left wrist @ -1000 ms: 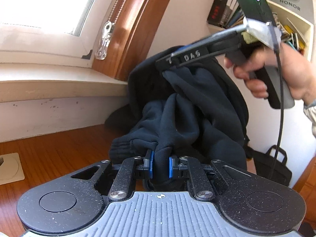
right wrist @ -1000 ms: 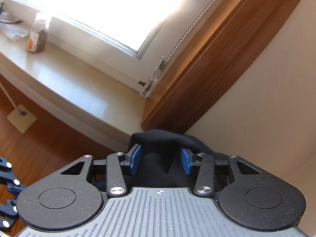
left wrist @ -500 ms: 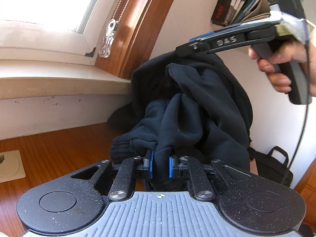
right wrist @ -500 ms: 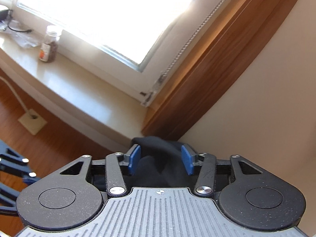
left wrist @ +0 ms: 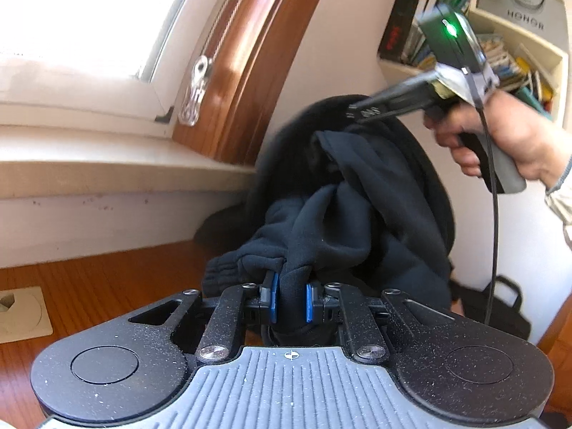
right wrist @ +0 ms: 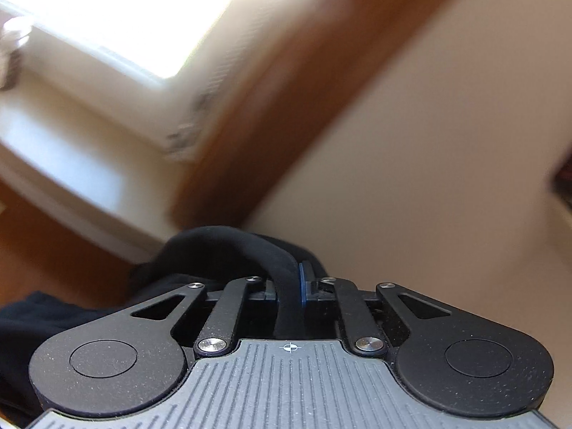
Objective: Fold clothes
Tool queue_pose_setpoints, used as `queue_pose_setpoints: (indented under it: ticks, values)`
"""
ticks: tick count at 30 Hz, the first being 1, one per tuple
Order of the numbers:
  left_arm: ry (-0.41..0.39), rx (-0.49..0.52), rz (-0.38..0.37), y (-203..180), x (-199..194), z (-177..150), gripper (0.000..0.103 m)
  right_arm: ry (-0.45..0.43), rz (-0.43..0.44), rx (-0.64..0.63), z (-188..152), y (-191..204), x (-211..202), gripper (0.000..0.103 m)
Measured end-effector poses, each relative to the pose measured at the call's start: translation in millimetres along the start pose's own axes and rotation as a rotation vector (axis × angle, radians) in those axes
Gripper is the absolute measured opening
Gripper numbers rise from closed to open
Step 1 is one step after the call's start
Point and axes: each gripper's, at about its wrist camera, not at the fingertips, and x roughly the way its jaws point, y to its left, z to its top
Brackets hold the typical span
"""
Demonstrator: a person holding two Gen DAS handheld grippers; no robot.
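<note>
A dark navy fleece garment point(left wrist: 361, 214) is hanging bunched in thick, soft folds above the wooden worktop point(left wrist: 107, 279), in front of the pale wall below the window sill. Its upper edge is being lifted high, while a gathered fold near the bottom is being pulled forward. A ribbed cuff point(left wrist: 228, 268) is drooping at the lower left.

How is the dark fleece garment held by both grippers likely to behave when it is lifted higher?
Probably floppy: the dark fleece garment sags in loose folds between the left gripper and the right gripper. It looks thick and bunched, so likely fairly heavy for cloth. The matte fleece seems unlikely to slip from the shut fingers, though hanging parts may swing.
</note>
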Motion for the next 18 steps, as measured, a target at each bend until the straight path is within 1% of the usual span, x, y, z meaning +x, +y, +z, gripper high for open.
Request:
queue_pose_setpoints:
  ticks: [2, 6, 8, 11, 12, 13, 15, 17, 18]
  values:
    - [-0.014, -0.012, -0.009, -3, -4, 9, 0.015, -0.018, -0.057, 0.035, -4, -30, -15, 0.008]
    - [-0.053, 0.023, -0.013, -19, -14, 40, 0.015, -0.051, -0.180, 0.126, -22, -93, -49, 0.008]
    - [-0.087, 0.049, -0.010, -29, -26, 59, 0.015, -0.065, -0.243, 0.182, -34, -126, -67, 0.008]
    - [-0.151, 0.071, -0.004, -38, -50, 88, 0.015, -0.087, -0.291, 0.272, -55, -171, -97, 0.008]
    - [-0.163, 0.076, 0.000, -39, -57, 94, 0.015, -0.089, -0.298, 0.292, -64, -184, -103, 0.008]
    - [-0.170, 0.081, 0.004, -40, -64, 100, 0.015, -0.074, -0.289, 0.304, -74, -193, -106, 0.008]
    - [-0.170, 0.101, 0.020, -41, -73, 108, 0.015, -0.017, -0.245, 0.315, -92, -207, -104, 0.008]
    - [-0.135, 0.133, 0.050, -41, -72, 105, 0.015, 0.044, -0.209, 0.296, -109, -206, -91, 0.009]
    - [-0.102, 0.134, 0.053, -38, -67, 99, 0.016, 0.081, -0.188, 0.284, -117, -201, -82, 0.010]
